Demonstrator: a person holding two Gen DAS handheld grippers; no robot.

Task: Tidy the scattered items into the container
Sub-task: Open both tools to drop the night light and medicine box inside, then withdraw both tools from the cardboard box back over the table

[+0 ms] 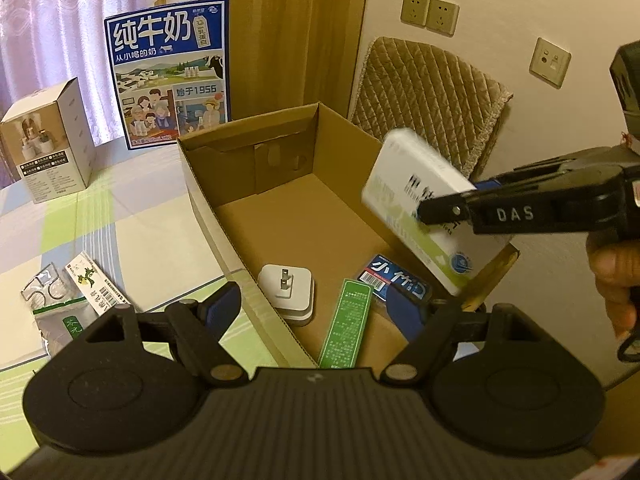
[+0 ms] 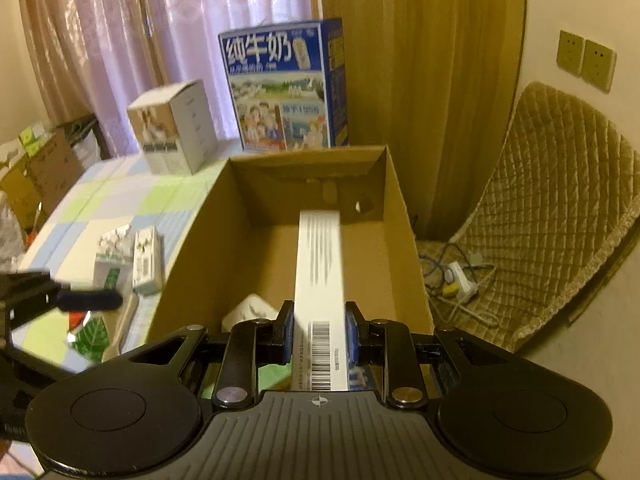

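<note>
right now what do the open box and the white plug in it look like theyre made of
The box looks like brown corrugated cardboard, matte: folded flaps and raw cut edges show along its rim. The plug looks like smooth white plastic with a slight sheen, and its two prongs look like metal.

Black grippers, blue-padded fingers, "DAS" lettering.

A lived-in room of a home is shown. Sheer patterned curtains are hung at the window, with a heavier tan drape beside them. A quilted cushion cover is draped over a chair against a cream wall fitted with wall sockets. The counter is covered by a checked cloth, and a milk carton box is stood on it. A power strip is left on the floor.
</note>
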